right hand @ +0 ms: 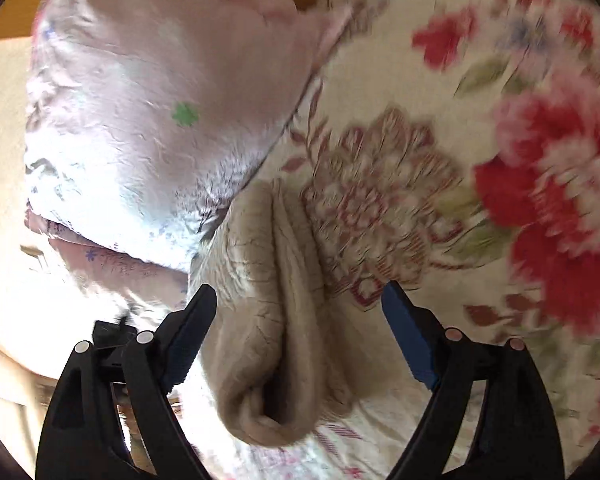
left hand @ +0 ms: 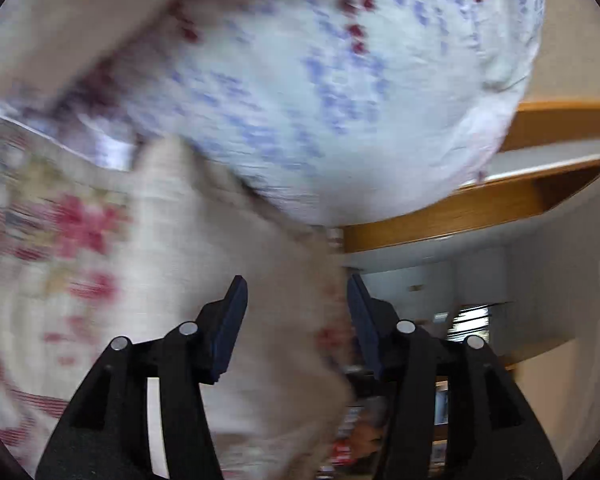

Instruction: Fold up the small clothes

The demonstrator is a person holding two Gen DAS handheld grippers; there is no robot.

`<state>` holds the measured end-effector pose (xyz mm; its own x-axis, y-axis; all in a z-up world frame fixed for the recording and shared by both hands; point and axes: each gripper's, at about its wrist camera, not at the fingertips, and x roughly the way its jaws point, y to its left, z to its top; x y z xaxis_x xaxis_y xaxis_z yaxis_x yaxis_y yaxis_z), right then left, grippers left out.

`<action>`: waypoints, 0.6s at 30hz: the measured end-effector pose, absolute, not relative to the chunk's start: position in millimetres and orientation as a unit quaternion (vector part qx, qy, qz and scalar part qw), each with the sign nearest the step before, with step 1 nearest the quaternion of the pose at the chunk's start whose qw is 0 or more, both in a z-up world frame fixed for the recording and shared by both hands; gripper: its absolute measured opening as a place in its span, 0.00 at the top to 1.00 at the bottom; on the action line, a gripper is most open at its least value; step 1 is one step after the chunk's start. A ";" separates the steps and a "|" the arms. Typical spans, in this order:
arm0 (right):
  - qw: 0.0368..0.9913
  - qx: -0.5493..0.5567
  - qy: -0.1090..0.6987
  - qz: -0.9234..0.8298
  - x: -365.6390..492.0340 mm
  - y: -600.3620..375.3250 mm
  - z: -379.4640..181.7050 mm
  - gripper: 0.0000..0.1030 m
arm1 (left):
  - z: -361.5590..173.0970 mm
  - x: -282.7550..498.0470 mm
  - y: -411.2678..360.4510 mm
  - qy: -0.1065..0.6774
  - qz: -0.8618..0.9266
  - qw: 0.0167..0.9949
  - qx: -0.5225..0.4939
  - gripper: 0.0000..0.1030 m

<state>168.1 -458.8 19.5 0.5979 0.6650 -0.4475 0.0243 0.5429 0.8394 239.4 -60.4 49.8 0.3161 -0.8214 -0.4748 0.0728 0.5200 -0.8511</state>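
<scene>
We take the beige garment (right hand: 272, 308) as landmark: it lies bunched on the floral bedsheet (right hand: 440, 128), just beside the pale pillow (right hand: 140, 120).

Right gripper (right hand: 296, 300) straddles it, jaws spread wide, nothing clamped. We judge this a pre-grasp, lining up on a fold edge.

Left gripper (left hand: 296, 296), likewise released, brackets the same cloth (left hand: 236, 264) loosely.

No containers seen.

Views blurred.
</scene>
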 end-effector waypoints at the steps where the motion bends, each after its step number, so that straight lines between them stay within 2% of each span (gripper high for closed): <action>1: 0.773 0.434 0.409 0.218 175.5 -452.8 16.3 0.16 | 47.2 235.5 -59.5 0.502 -0.302 0.732 -0.348 0.46; 5: 0.762 0.406 0.443 0.244 197.4 -425.5 12.9 0.16 | 36.6 216.1 -73.7 0.521 -0.294 0.761 -0.251 0.36; 8: 0.762 0.381 0.458 0.253 206.8 -404.4 12.9 0.16 | 25.7 209.7 -98.0 0.537 -0.283 0.764 -0.218 0.31; 10: 0.776 0.353 0.461 0.245 206.3 -391.8 17.3 0.41 | 20.1 208.8 -108.9 0.536 -0.277 0.763 -0.231 0.28; 11: 0.782 0.341 0.463 0.240 205.1 -385.7 17.4 0.59 | 14.2 205.1 -106.6 0.536 -0.275 0.762 -0.239 0.30; 12: 0.782 0.346 0.454 0.250 201.2 -381.4 18.7 0.67 | 10.7 205.4 -106.5 0.536 -0.272 0.759 -0.249 0.39; 13: 0.781 0.350 0.447 0.259 197.9 -378.8 21.1 0.68 | 8.2 206.6 -104.4 0.535 -0.269 0.758 -0.260 0.45; 14: 0.783 0.352 0.435 0.272 191.2 -374.2 27.7 0.70 | 6.0 204.3 -97.1 0.529 -0.273 0.755 -0.275 0.60; 15: 0.783 0.352 0.428 0.282 185.8 -369.4 33.2 0.70 | 7.4 203.6 -85.9 0.526 -0.279 0.752 -0.284 0.65; 18: 0.779 0.339 0.408 0.335 163.8 -340.2 56.8 0.71 | 30.9 186.7 -55.7 0.506 -0.308 0.751 -0.293 0.66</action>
<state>163.8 -340.2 56.8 0.4429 0.7985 -0.4077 -0.2459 0.5455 0.8012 186.7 -55.7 30.9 0.2985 -0.7592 -0.5784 0.1662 0.6381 -0.7518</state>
